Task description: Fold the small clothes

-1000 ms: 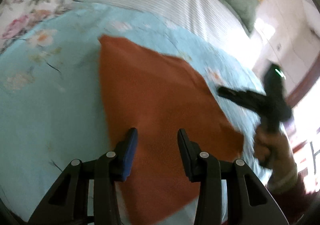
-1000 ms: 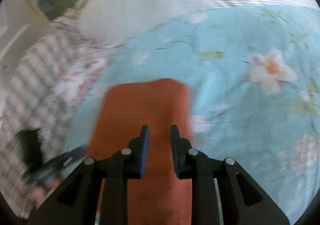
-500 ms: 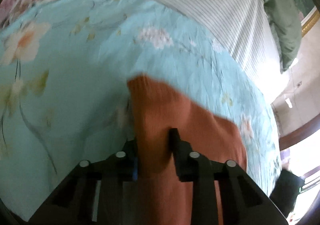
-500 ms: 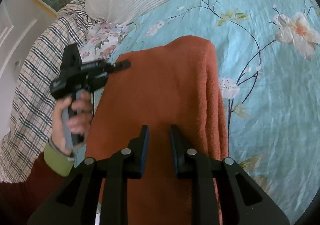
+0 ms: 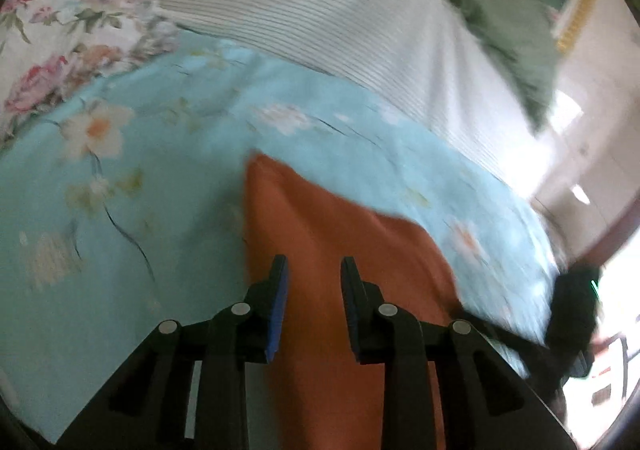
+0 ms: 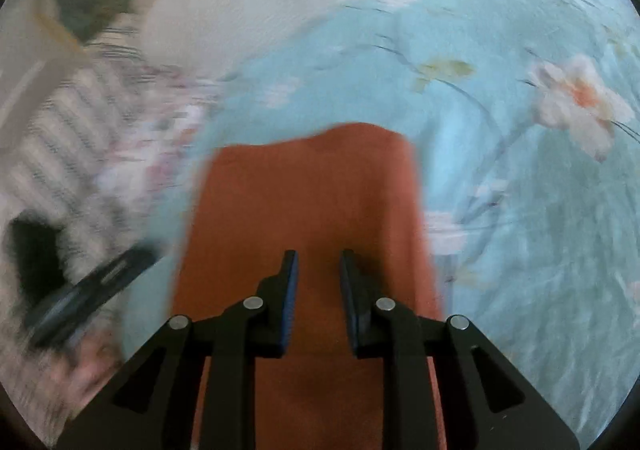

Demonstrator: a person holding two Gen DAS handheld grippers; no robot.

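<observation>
Orange cloth now folded narrower | left tool reopened slightly, empty; right tool narrowed, empty

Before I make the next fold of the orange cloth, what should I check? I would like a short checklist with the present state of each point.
1. Left gripper centred over the orange cloth: ok. Its jaws have just closed, then reopened slightly.
2. Left gripper pinching the cloth: cannot tell.
3. Right gripper over the cloth: ok. Its jaws have just been closing.
4. Right gripper pinching the cloth: cannot tell.
5. Cloth on the blue floral bedspread: ok.
6. Cloth edges aligned: cannot tell, both views are blurred.
</observation>
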